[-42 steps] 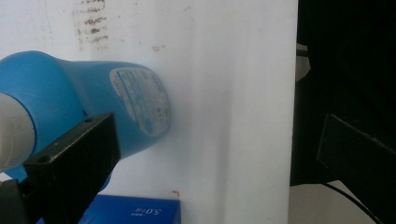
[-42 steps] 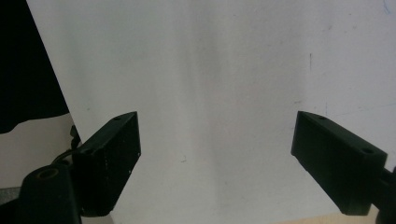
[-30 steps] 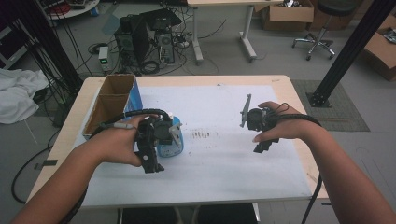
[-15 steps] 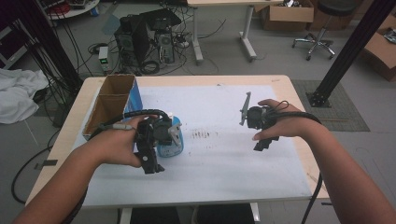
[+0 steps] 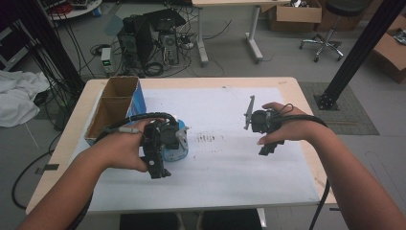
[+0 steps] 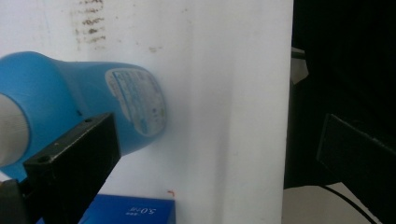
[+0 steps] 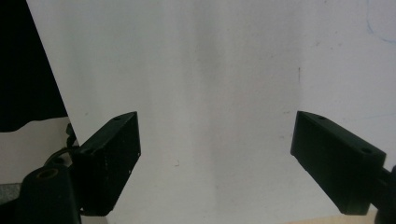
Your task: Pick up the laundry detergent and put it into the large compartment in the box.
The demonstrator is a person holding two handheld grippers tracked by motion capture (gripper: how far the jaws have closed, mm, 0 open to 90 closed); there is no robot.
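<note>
Left tongs (image 6: pixel 205 154) spread beside the blue bottle (image 6: pixel 88 100), one jaw alongside it; a careless closing could topple it. Right tongs (image 7: pixel 233 158) spread, empty, over the worktop (image 5: pixel 239 177).

Black blocky fingers (image 7: pixel 112 158), screw holes

Both forearms reach in from the near edge. The left hand (image 5: pixel 125 148) grips the left gripper (image 5: pixel 158 168) low over the table's left half, its jaws spread wide in the left gripper view. The right hand (image 5: pixel 286 125) holds the right gripper (image 7: pixel 217 161) out on the right side, raised a touch, jaws wide apart with nothing between them. The hands sit well apart.
</note>
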